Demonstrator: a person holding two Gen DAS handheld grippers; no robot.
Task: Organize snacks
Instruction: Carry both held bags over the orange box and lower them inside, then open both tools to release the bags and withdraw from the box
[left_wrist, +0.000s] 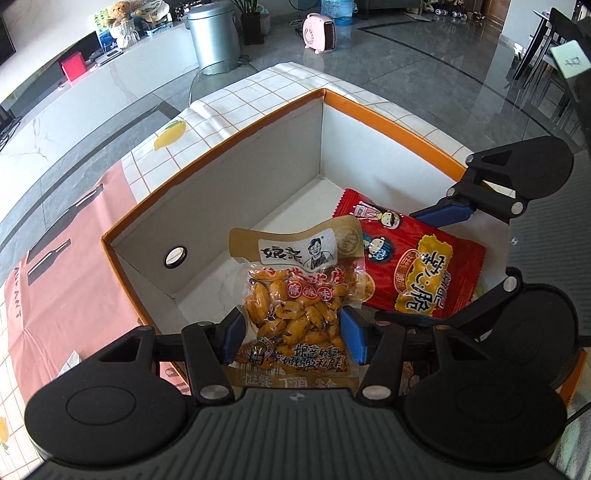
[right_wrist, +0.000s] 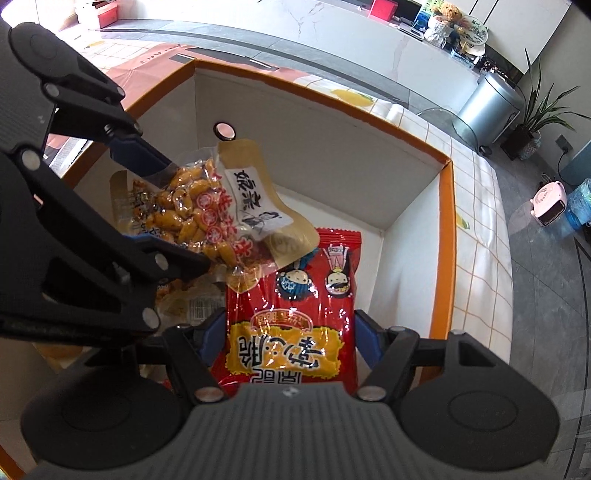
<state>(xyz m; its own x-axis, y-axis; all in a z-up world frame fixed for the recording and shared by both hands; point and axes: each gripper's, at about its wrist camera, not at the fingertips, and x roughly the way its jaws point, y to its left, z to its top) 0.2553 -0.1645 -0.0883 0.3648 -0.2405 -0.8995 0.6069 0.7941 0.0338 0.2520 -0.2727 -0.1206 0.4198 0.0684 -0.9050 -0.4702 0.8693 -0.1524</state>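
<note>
Left tongs (left_wrist: 293, 334) clamped on a clear bag of orange peanuts (left_wrist: 295, 295), held above the inside of an open orange-rimmed box (left_wrist: 207, 173). Right tongs (right_wrist: 290, 345) clamped on a red snack packet (right_wrist: 295, 314), also over the box, just beside the peanuts. Corner of the peanut bag overlapping the top of the red packet. Box standing on a desk (left_wrist: 229, 107) covered with a white checked cloth.

Glossy clear-and-gold plastic peanut packet (left_wrist: 291, 295); glossy red foil-look snack bag (right_wrist: 295, 332). Matt white cardboard box with orange rim (left_wrist: 229, 177). Brushed-metal bin (left_wrist: 212, 33); polished grey floor tiles (left_wrist: 424, 62).
</note>
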